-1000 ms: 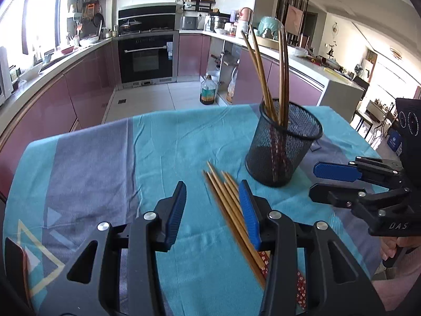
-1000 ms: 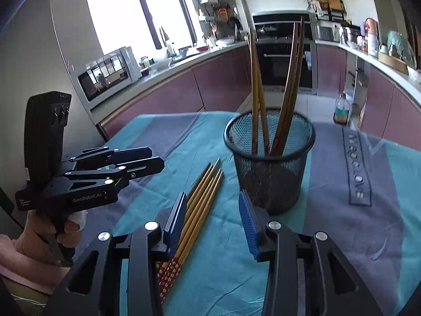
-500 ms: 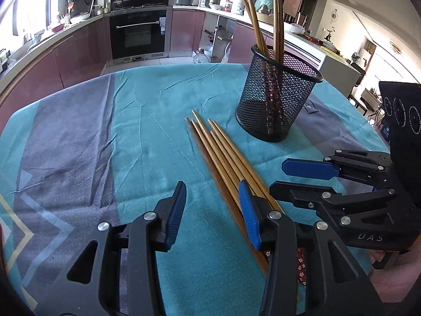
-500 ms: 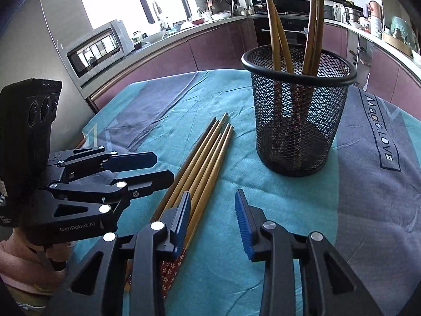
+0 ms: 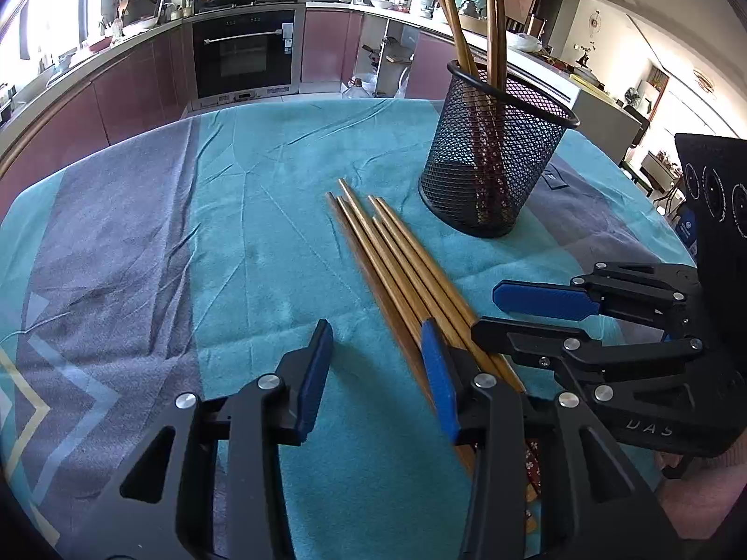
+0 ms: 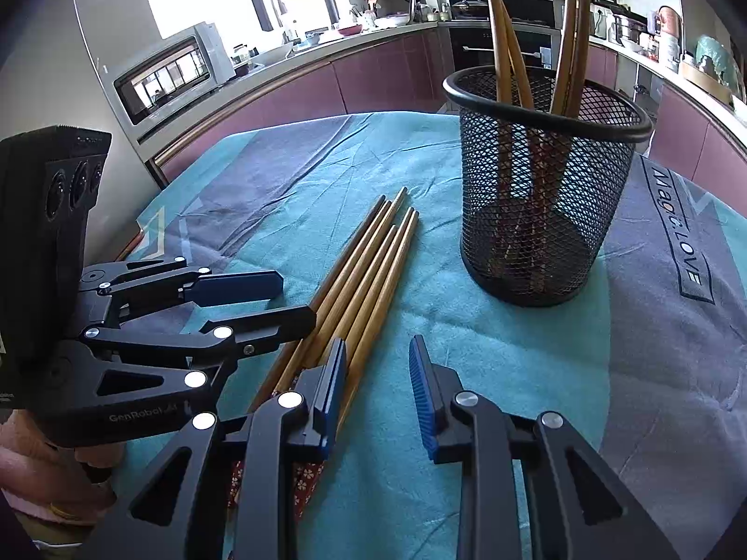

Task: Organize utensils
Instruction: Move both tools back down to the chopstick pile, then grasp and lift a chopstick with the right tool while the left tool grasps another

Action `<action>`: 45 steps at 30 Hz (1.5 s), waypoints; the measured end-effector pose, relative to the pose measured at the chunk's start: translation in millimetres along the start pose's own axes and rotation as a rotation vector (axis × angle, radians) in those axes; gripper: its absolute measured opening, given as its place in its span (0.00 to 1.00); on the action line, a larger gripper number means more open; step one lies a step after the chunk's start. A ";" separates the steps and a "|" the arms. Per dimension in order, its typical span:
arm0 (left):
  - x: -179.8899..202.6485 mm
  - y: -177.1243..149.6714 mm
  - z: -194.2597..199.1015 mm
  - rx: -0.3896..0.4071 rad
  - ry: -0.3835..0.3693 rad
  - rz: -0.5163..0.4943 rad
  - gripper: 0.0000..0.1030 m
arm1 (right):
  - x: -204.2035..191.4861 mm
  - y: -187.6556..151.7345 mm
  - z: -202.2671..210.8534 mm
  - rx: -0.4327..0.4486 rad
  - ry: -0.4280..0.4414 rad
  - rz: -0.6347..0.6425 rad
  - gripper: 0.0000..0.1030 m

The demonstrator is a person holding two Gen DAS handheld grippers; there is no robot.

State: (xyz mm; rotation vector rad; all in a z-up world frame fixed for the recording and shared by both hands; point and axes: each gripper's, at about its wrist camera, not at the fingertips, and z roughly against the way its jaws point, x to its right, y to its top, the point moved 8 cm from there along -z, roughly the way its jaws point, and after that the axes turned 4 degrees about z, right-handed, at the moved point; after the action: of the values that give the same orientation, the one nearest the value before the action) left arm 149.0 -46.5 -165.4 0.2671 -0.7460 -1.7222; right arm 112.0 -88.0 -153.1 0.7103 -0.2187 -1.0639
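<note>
1. Left gripper (image 5: 376,366): jaws apart, nothing between them, sitting just left of the chopsticks (image 5: 397,263). Its right finger overlaps the bundle's edge, so a nudge sideways could roll the sticks apart on the cloth (image 5: 243,214).
2. The chopsticks lie flat on the table, left of the cup (image 6: 544,177), packed side by side (thin, round, slippery). A pinch may catch several, or only one end, and tip them.
3. Right gripper (image 6: 378,380): jaws have just been closing, nothing gripped; only bare cloth lies between them, right of the bundle. Closing here would miss.
4. The cup is light mesh; a bump could topple it.
</note>
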 end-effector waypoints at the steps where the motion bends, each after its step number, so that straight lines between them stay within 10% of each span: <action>1: -0.9 -0.7 0.7 -0.001 0.000 0.000 0.38 | 0.6 -0.1 -0.2 -0.001 0.000 -0.003 0.25; 45: -9.7 21.2 -22.2 -0.008 0.062 0.048 0.11 | 14.9 19.6 -21.7 -0.027 -0.047 -0.018 0.06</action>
State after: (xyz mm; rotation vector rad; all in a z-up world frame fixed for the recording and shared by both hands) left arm 180.6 -47.4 -171.7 0.2928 -0.6948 -1.6640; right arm 144.0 -85.8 -159.8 0.6649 -0.2379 -1.0995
